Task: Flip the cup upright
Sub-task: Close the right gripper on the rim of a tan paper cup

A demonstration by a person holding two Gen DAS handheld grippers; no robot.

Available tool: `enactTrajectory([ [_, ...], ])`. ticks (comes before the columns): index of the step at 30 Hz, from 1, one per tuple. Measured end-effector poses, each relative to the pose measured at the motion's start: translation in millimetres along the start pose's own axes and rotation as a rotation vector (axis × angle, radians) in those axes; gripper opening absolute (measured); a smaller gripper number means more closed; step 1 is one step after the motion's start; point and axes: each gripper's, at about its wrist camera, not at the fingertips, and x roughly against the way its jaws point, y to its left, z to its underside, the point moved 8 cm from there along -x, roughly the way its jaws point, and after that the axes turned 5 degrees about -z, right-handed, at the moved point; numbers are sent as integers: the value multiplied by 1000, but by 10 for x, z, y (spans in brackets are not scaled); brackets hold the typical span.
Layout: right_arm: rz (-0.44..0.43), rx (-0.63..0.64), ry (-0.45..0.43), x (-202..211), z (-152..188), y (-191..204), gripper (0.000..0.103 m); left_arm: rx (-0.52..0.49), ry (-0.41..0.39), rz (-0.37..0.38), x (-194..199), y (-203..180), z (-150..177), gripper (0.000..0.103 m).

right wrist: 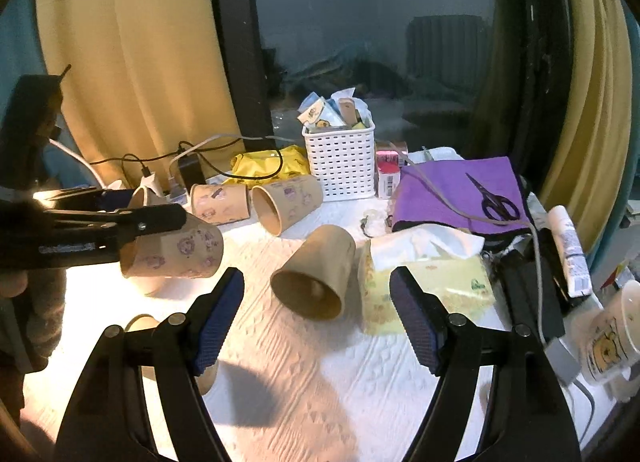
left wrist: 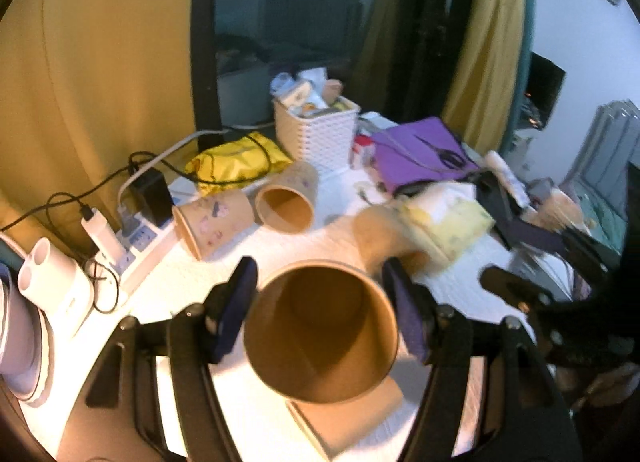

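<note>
Left tool (left wrist: pixel 320 302) grips a paper cup (left wrist: pixel 320 334) mid-flip, tilted. Right tool (right wrist: pixel 316 302) hangs wide, empty; fallen cup (right wrist: pixel 316 278) at its twelve o'clock. Next, in my judgement: stand the held cup on the surface (right wrist: pixel 280 362).

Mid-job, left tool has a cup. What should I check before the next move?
1. Left tool grip on printed cup: ok, a pad on each side and the cup is off the table.
2. Printed cup upright: not ok, it lies sideways with its mouth towards the left wrist camera.
3. Set-down spot under it: cannot tell, another cup lies just below.
4. Right tool free: ok, open and empty.
5. Plain cup ahead of the right tool: not ok, on its side.
</note>
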Motion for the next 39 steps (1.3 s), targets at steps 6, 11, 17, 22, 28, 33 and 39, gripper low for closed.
enactTrajectory([
  [6, 23, -2, 20, 190, 268, 59, 78, -50, 42, 96, 265, -255, 551, 66],
  [11, 50, -18, 52, 303, 555, 89, 78, -40, 50, 162, 455, -359, 891, 66],
  [17, 67, -22, 74, 436, 789, 169, 78, -13, -38, 210, 803, -389, 885, 66],
  [22, 82, -15, 92, 525, 934, 184, 78, -14, -8, 316, 995, -619, 1041, 66],
  [28, 80, -10, 133, 552, 1170, 215, 78, 25, 116, 336, 831, -689, 1510, 66],
  [33, 36, 37, 178, 462, 1322, 377, 78, 64, 144, 313, 737, -573, 1765, 66],
  [39, -42, 89, 226, 245, 1362, 634, 78, 97, 135, 259, 655, -303, 1810, 66],
])
